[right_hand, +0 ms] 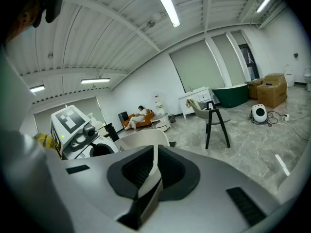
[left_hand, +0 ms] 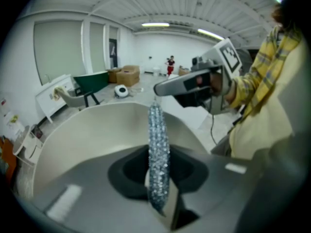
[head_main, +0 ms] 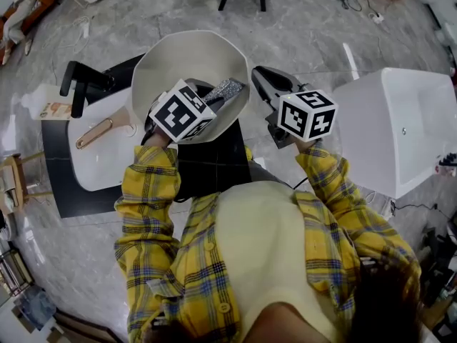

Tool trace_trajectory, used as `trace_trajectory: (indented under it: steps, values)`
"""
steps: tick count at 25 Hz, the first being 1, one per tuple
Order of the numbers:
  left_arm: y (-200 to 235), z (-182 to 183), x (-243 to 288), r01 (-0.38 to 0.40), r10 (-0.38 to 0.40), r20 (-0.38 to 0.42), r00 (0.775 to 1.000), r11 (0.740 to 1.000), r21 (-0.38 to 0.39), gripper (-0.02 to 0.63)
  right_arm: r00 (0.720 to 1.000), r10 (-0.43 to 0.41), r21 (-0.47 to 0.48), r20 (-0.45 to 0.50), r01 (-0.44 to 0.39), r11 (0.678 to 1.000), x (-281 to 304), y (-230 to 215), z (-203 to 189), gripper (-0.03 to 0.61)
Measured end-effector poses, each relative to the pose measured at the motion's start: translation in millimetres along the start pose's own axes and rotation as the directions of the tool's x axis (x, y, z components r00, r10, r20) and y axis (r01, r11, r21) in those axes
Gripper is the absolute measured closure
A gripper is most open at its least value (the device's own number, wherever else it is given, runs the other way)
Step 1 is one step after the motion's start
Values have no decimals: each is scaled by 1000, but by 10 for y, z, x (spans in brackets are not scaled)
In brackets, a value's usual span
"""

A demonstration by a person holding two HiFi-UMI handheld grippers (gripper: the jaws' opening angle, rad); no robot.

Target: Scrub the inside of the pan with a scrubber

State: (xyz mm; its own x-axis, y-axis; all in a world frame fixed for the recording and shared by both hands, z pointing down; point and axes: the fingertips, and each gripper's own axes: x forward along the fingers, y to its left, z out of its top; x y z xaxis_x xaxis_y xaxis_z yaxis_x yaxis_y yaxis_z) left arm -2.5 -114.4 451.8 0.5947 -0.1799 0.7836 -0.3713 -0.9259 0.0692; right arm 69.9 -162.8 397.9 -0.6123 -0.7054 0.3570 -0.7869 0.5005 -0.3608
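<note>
The cream pan sits tilted at upper centre of the head view, above a white sink with a black faucet. The left tongs are clamped on a glittery silver scrubber, which lies against the pan's inner wall. The right tongs are pinched on the pan's thin rim, steadying it. Scrubbing looks under way. No residue or foam shows, so I cannot judge how much is left.
</note>
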Motion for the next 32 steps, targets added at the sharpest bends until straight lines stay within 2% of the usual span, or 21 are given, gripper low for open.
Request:
trace_trajectory:
  steps: [5, 16, 23, 32]
  values:
    - [-108, -98, -52, 39, -33, -78, 996, 996, 82, 528, 1000, 14, -27, -15, -15, 1000, 38, 51, -15, 560]
    - [-359, -280, -190, 114, -75, -196, 978, 974, 196, 528, 999, 8, -125, -48, -14, 992, 137, 119, 30, 560]
    - [-412, -542, -268, 108, -38, -279, 960, 965, 238, 528, 998, 11, -150, -69, -21, 988, 284, 154, 54, 560]
    - [-392, -723, -406, 88, 6, -333, 943, 960, 266, 528, 993, 45, -187, -109, -65, 980, 424, 250, -9, 560]
